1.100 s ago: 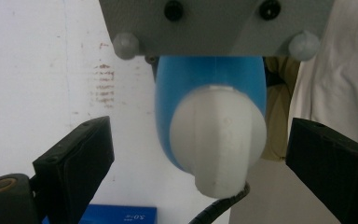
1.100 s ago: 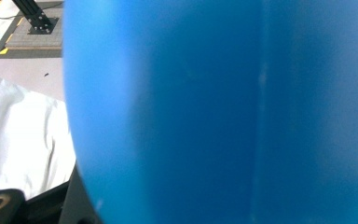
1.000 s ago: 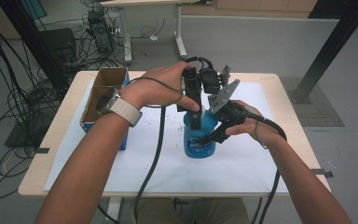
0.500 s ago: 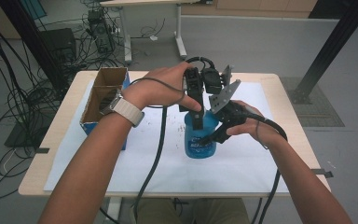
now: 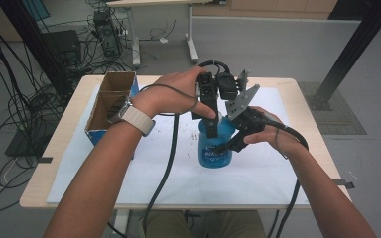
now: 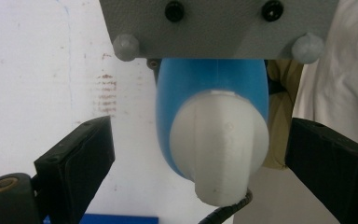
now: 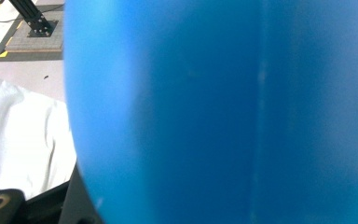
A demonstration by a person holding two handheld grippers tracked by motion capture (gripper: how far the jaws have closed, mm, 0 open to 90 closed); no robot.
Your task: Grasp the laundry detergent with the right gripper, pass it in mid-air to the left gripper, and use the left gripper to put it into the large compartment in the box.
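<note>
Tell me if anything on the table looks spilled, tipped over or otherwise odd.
Only a patch of small dark specks on the white sheet, left of the upright blue bottle; whether stain or crumbs is unclear. Nothing has tipped over.

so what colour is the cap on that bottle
White, on a blue bottle; the cap shows best in the left gripper view.

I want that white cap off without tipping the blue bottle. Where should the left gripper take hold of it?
Grip the white cap across its round sides, coming straight down from above: the blue bottle stands upright, and the left gripper already has a jaw on either side.
</note>
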